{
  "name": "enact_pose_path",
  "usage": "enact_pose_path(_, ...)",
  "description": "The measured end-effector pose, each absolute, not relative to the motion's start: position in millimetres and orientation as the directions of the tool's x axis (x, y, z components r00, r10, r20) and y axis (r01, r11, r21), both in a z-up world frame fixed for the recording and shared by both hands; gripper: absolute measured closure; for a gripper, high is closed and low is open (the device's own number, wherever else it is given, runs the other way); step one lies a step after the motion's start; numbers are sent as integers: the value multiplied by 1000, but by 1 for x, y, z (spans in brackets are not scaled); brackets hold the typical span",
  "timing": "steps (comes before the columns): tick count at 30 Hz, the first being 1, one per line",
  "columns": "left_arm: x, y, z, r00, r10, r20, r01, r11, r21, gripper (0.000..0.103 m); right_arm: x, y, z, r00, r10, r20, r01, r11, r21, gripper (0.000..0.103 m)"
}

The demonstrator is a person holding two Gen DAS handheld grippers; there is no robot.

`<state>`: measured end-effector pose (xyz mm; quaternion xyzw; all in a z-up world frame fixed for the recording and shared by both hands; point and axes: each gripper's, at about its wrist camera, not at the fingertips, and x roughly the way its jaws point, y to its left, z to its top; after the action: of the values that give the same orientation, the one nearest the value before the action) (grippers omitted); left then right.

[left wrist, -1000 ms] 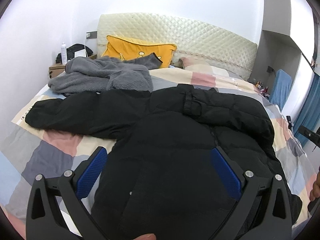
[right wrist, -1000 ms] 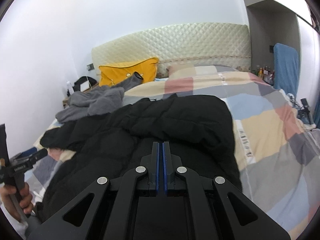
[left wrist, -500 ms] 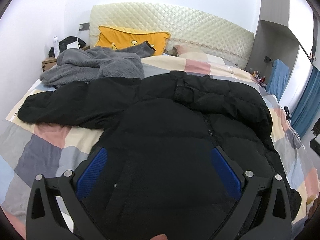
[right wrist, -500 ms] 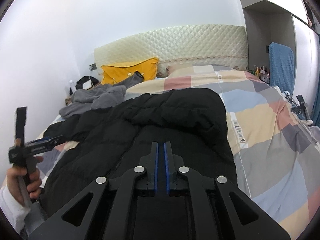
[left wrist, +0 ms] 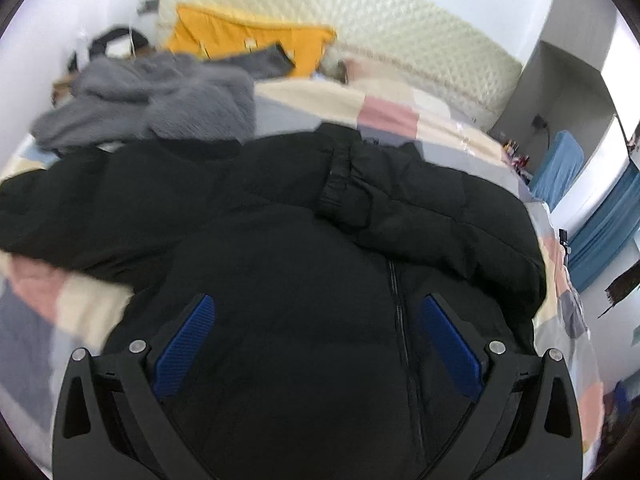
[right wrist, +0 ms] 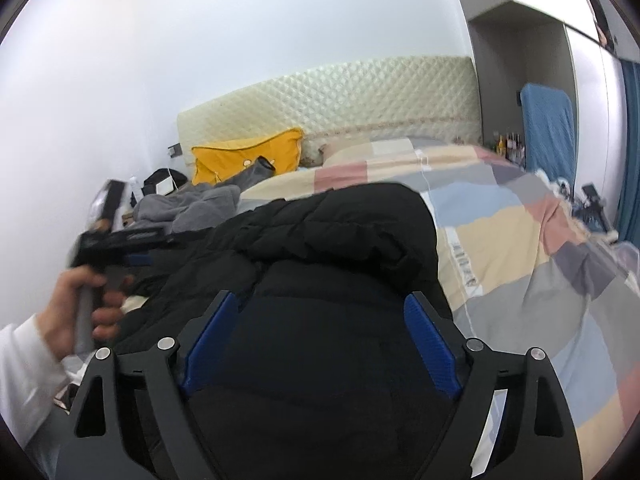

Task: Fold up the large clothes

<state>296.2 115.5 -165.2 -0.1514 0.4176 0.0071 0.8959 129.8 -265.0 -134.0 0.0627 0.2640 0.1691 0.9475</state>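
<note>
Nearest, the right gripper: 2 blue pads spread wide, having just swung apart, nothing pinched, only the black puffer jacket lying below the gap. Likewise the left gripper — jaws wide apart over the front of the same black puffer jacket, no fabric clamped, the zipper running down just inside the right-hand pad. Seen from the right wrist view, blurred at the left edge, the left gripper gripped by a hand in a white sleeve.

Jacket spread across the near half of the bed, 1 sleeve stretched out to the left, the other folded over the chest as a thick ridge. Under it, a patchwork quilt in pink, cream, grey and blue squares.

Just beyond the jacket's left shoulder, a rumpled grey fleece garment — touching or overlapping the black sleeve, hard to tell through the blur. Farther back, a yellow pillow leaning on the cream quilted headboard. At the far right, a blue towel hanging by the wall, with a few small bottles beside it.
</note>
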Motion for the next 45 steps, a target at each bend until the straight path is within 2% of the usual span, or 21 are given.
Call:
enact_pose_path(7,383,124,-210,574,-183,-798,-216,906,-363,9,161,-275,-153,800,348,-489,-248,934,258,15)
enact_pose_path(16,439,108,-254,550,-212,-807,-309,847,-433,12,201,-291,-179,790,327,-518,-201,937,286,15)
enact_pose_path(17,441,105,-254,557,-210,-804,-305,848,-433,16,203,-291,-180,793,322,-518,-200,939,279,15)
enact_pose_path(19,447,95,-253,560,-250,-790,-279,840,-464,49,205,-292,-181,795,313,-520,-196,943,268,15)
enact_pose_path(20,449,90,-252,551,-254,-795,-282,840,-463,52,206,-292,-182,794,313,-522,-196,943,268,15)
enact_pose_path(22,451,80,-248,536,-251,-806,-276,850,-448,79,207,-291,-182,788,321,-525,-202,941,271,15)
enact_pose_path(25,444,73,-224,568,-245,-786,-237,866,-441,92,203,-288,-180,791,317,-524,-210,944,254,15)
enact_pose_path(32,406,117,-152,700,-172,-693,-229,865,-446,96,198,-286,-174,790,327,-519,-219,941,259,10)
enact_pose_path(36,372,150,-129,726,-109,-680,-271,862,-427,96,194,-280,-171,795,323,-513,-230,944,238,6)
enact_pose_path(39,363,170,-141,698,-18,-716,-332,878,-345,96,193,-279,-170,794,332,-509,-238,940,243,4)
enact_pose_path(45,364,179,-209,577,93,-811,-385,907,-169,96,192,-279,-170,798,325,-508,-237,943,233,3)
